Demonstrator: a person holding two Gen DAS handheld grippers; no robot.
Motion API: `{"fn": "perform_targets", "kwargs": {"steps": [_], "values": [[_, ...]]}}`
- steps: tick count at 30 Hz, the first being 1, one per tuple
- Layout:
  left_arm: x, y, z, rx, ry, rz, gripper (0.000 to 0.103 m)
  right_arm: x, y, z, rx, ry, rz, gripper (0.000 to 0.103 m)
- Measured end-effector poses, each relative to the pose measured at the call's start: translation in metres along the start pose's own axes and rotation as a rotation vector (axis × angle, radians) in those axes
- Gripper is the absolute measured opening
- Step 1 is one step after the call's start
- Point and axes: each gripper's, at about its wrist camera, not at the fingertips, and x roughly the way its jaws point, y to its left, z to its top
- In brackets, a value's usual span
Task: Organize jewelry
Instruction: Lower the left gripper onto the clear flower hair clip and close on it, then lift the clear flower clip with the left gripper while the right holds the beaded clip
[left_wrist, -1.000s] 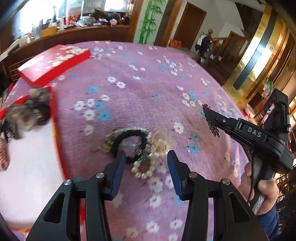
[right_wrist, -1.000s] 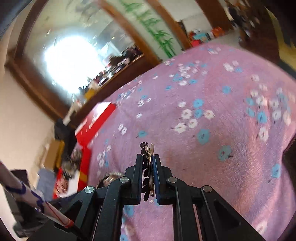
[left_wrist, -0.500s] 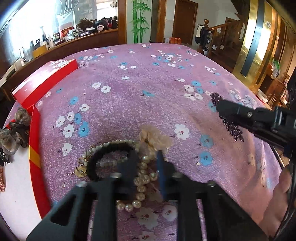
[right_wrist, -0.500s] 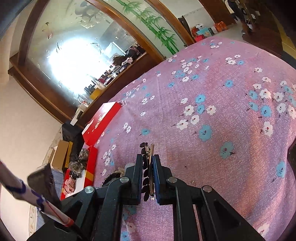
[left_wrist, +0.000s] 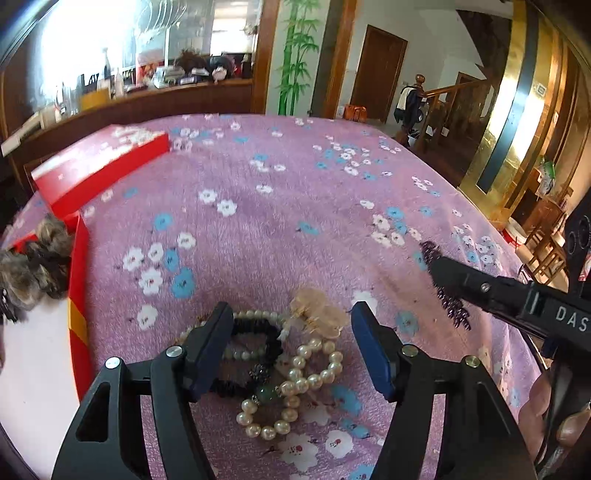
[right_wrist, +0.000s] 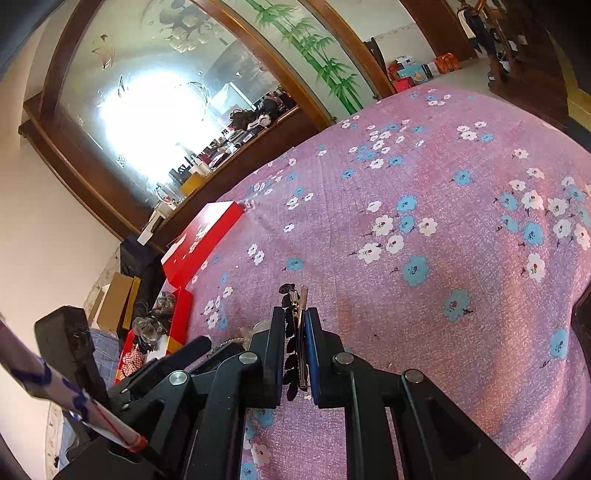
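Observation:
A tangle of jewelry lies on the purple flowered cloth: pearl bracelets (left_wrist: 295, 380), a black bead bracelet (left_wrist: 258, 332) and a cream fabric flower (left_wrist: 317, 314). My left gripper (left_wrist: 292, 312) stands over this pile with its jaws opening; the pieces lie between the fingers and the pads do not press on them. My right gripper (right_wrist: 295, 314) is shut on a metal hair clip with dark beads (right_wrist: 293, 299). The left wrist view shows that clip (left_wrist: 448, 306) hanging from the right gripper's tip to the right of the pile.
An open red box (left_wrist: 79, 295) with a white floor sits at the left and holds furry hair ties (left_wrist: 33, 266). Its red lid (left_wrist: 99, 166) lies further back on the cloth. A hand (left_wrist: 535, 417) grips the right tool at the lower right.
My left gripper closed around the pearls half a second ago and has since spread wide again; the pearls stay on the cloth. The right gripper keeps the clip and has barely moved.

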Motion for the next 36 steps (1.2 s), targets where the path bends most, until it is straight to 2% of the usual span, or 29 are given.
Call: {"fn": "perform_targets", "kwargs": {"steps": [3,8,12,13,14,21,28,31,36], "values": [[0.004,-0.011,0.006,0.043,0.017,0.043,0.064,-0.003,-0.002,0.000,0.011,-0.009,0.007,0.011],[0.022,-0.036,0.009,0.153,0.092,0.052,0.061,-0.012,-0.010,0.003,0.043,-0.041,0.012,0.011],[0.037,-0.044,0.006,0.186,0.111,0.097,0.046,-0.014,-0.011,0.003,0.058,-0.040,0.028,0.012],[0.041,-0.042,0.005,0.184,0.119,0.102,0.035,-0.014,-0.010,0.003,0.054,-0.042,0.029,0.012],[0.042,-0.042,0.003,0.183,0.124,0.102,0.035,-0.014,-0.009,0.003,0.051,-0.042,0.032,0.012],[0.036,-0.035,-0.005,0.171,0.069,0.083,0.035,-0.015,-0.005,0.002,0.035,-0.043,0.034,0.012],[-0.002,-0.025,0.004,0.127,-0.076,0.067,0.035,-0.012,0.003,0.001,-0.015,-0.035,0.012,0.011],[-0.013,-0.023,0.004,0.127,-0.134,0.099,0.035,-0.012,0.009,-0.001,-0.052,-0.039,-0.008,0.011],[-0.022,-0.014,0.010,0.101,-0.161,0.101,0.035,-0.011,0.014,-0.003,-0.094,-0.040,-0.034,0.011]]}}
